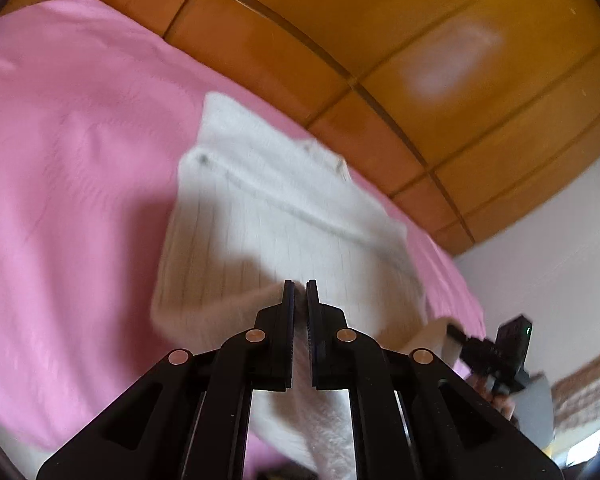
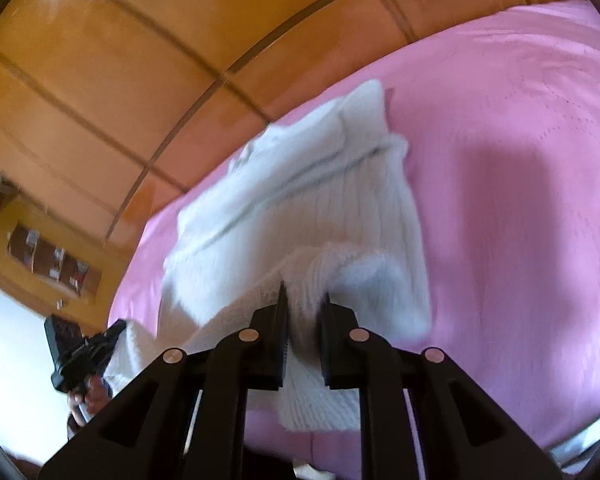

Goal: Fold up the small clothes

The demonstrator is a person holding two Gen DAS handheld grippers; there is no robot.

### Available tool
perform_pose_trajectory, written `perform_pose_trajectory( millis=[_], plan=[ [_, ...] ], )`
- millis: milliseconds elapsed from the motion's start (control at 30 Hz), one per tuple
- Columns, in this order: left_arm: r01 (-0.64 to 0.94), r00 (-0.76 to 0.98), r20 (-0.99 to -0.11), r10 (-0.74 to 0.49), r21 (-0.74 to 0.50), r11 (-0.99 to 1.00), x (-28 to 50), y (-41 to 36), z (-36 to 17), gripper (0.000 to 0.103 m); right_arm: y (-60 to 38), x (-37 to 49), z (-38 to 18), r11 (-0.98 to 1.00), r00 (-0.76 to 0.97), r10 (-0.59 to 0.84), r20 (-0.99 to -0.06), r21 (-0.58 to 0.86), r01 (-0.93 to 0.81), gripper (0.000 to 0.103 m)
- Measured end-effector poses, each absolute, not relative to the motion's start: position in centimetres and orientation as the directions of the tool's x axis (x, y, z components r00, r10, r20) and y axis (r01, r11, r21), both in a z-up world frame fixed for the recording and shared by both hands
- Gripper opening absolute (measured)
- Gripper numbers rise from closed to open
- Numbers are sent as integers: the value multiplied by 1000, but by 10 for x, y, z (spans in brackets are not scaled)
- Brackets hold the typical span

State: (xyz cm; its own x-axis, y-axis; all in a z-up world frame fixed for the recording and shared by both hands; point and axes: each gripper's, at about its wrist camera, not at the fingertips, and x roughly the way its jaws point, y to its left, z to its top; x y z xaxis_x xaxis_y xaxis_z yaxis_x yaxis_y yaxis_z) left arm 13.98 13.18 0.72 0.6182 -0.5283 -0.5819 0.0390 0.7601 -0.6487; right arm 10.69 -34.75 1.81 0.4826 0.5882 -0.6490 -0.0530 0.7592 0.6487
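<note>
The white knit sweater (image 1: 284, 216) lies on the pink bedspread (image 1: 68, 160), its far part flat and its near edge lifted off the bed. Both views are smeared by motion blur, so the ribbing shows only as faint lines and the top end of the garment, at about 11 o'clock in the left wrist view, is hard to read; it looks like a collar or a folded cuff, but I cannot tell which. The near hem is cut off in both views behind the black gripper frames.

The left gripper (image 1: 300, 286) has its fingers pressed nearly together, pinching a thin fold of the sweater's near edge, which runs on down between the linkages. The right gripper (image 2: 304, 298) pinches a thicker, bunched fold of the same edge, so its fingers stand a little apart with knit filling the gap.

In the left wrist view the right gripper shows again at 4 o'clock, small and blurred, with cloth at its tip and part of a hand (image 1: 496, 394) below it. In the right wrist view the left gripper appears at 8 o'clock in the same way, a hand (image 2: 82, 400) half hidden behind the frame.

Beyond the bedspread, from 10 to 2 o'clock, runs a glossy wooden panel (image 1: 440, 40) divided by dark grooves. A white wall (image 1: 560, 232) sits at 3 o'clock in the left view. At 9 o'clock in the right view a wooden shelf (image 2: 52, 260) holds small things too blurred to name.
</note>
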Motion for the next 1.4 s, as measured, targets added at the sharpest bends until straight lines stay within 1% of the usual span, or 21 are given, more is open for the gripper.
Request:
perform_pose_trajectory(
  millis=[100,133,167,200,233,267,333,400,467,533,600,700,867,1000,1033,1067,1100,1200,1267,1333,1400],
  plan=[
    [-38,657,-583,-479,-660,750,174,139,7,5,-347,135,17,762,514,565,-646,648,-23,15],
    [-68,670,-579,-464,-671,738,179,148,7,21,-350,140,20,761,531,557,-639,648,-18,16],
    [-97,686,-579,-440,-672,734,183,155,6,47,-353,142,23,762,557,539,-632,647,-4,21],
    [-126,710,-576,-405,-670,732,186,164,5,56,-362,143,25,751,583,530,-615,660,14,44],
    [-151,733,-572,-368,-664,732,184,172,4,58,-376,140,25,741,600,525,-604,671,26,54],
    [-160,730,-583,-356,-653,740,181,177,2,58,-383,137,25,739,616,513,-598,672,37,60],
    [-163,727,-605,-324,-611,774,170,184,0,58,-394,129,21,757,612,498,-614,652,39,60],
    [-128,725,-626,-287,-532,837,152,182,-2,62,-402,114,14,796,599,459,-656,603,49,64],
    [-59,715,-646,-267,-436,898,131,173,-5,71,-401,100,12,837,589,421,-690,546,42,65],
    [20,699,-667,-257,-341,940,116,162,-8,76,-394,86,5,880,563,381,-733,475,23,68],
    [74,683,-690,-240,-262,962,112,150,-11,76,-383,81,4,906,556,356,-751,424,-7,68],
    [159,660,-688,-300,-262,952,118,141,-9,76,-357,83,14,933,568,335,-751,348,-90,68],
    [297,606,-703,-372,-234,926,145,128,-9,89,-319,104,17,967,574,244,-782,148,-209,68],
    [360,477,-754,-452,-302,883,178,112,-31,87,-297,123,15,950,548,228,-805,62,-305,69],
    [371,441,-753,-488,-342,863,185,107,-38,63,-295,131,15,951,552,226,-803,58,-304,69],
    [385,428,-749,-506,-356,852,187,103,-39,20,-293,142,16,957,563,229,-794,76,-281,69],
    [389,443,-742,-502,-346,854,188,101,-37,9,-297,152,16,963,572,236,-785,111,-246,69],
    [297,566,-648,-509,-415,860,186,124,-19,6,-315,184,13,963,591,256,-765,253,-90,68],
    [182,640,-595,-486,-497,849,183,155,-14,6,-331,197,6,963,603,206,-771,270,15,68],
    [72,683,-584,-439,-544,836,179,179,-18,6,-346,197,2,947,583,231,-779,317,48,68],
    [30,699,-596,-396,-529,848,174,188,-22,7,-350,185,3,946,578,263,-772,325,4,68]
  ],
)
